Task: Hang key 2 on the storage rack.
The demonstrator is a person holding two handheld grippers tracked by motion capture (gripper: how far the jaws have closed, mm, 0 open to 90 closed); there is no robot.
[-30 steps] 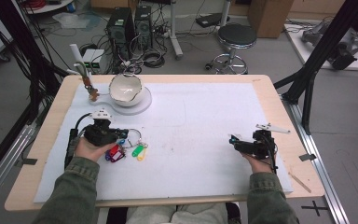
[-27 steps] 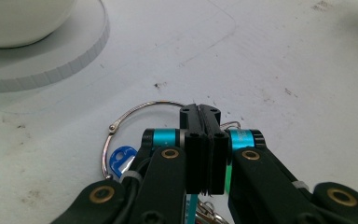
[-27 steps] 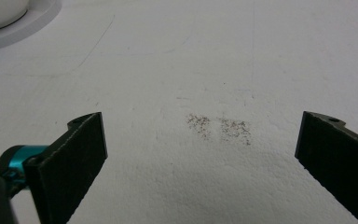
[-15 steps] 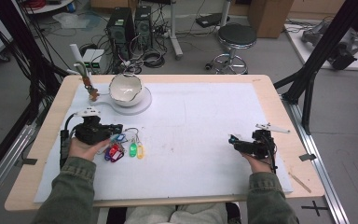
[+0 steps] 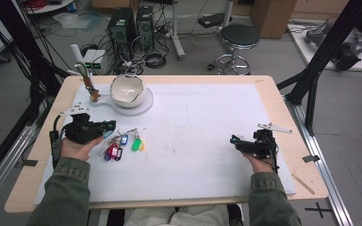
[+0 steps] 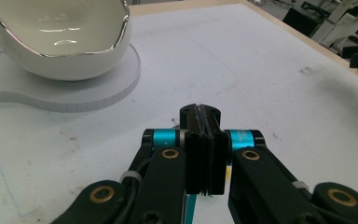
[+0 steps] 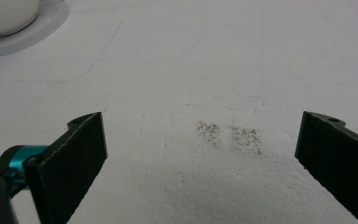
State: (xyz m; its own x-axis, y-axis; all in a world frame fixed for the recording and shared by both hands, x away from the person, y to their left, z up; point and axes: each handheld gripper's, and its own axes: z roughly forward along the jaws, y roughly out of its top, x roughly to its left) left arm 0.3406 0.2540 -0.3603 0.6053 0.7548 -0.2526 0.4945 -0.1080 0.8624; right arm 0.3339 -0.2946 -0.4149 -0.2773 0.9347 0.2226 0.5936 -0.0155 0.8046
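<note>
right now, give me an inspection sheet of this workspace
surface: white mat on a wooden table, faint dark specks.
job's things: bunch of keys with coloured tags hanging from the left hand-held gripper; white bowl on a white board.
clutter: small figure beside the bowl.
grippers: left shut on the key bunch; right hand-held gripper open, holding nothing.
cables: one trails from each gripper.
surroundings: stool, computer towers, floor cables.
</note>
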